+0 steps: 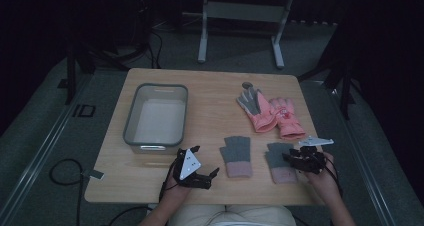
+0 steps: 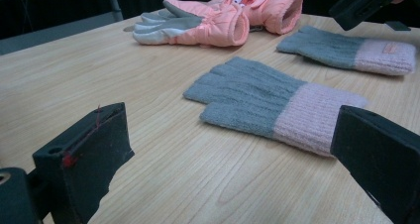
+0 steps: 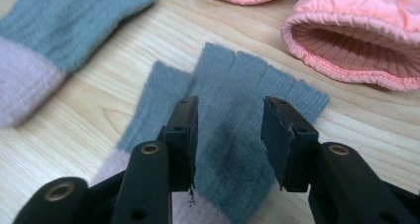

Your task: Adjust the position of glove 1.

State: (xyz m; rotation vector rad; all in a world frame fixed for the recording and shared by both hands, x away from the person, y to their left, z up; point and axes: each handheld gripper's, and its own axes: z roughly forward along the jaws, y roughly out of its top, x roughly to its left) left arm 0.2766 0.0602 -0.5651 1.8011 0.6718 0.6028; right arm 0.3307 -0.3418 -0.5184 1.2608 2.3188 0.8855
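Two grey knit gloves are lying at the table's (image 1: 210,88) near edge, and the right gripper (image 3: 229,130) is hovering jaws apart right over the right glove (image 3: 247,85), with nothing pinched yet. The left gripper (image 1: 200,172) is sitting wide open and empty beside the left glove (image 2: 257,97), while the pink gloves (image 1: 270,113) are lying farther back and the bin (image 1: 129,117) is sitting empty at the left. I'm reading this as the pick on the right glove: next move likely calls for dropping onto the fabric, closing on one layer, then carrying it over to the bin.
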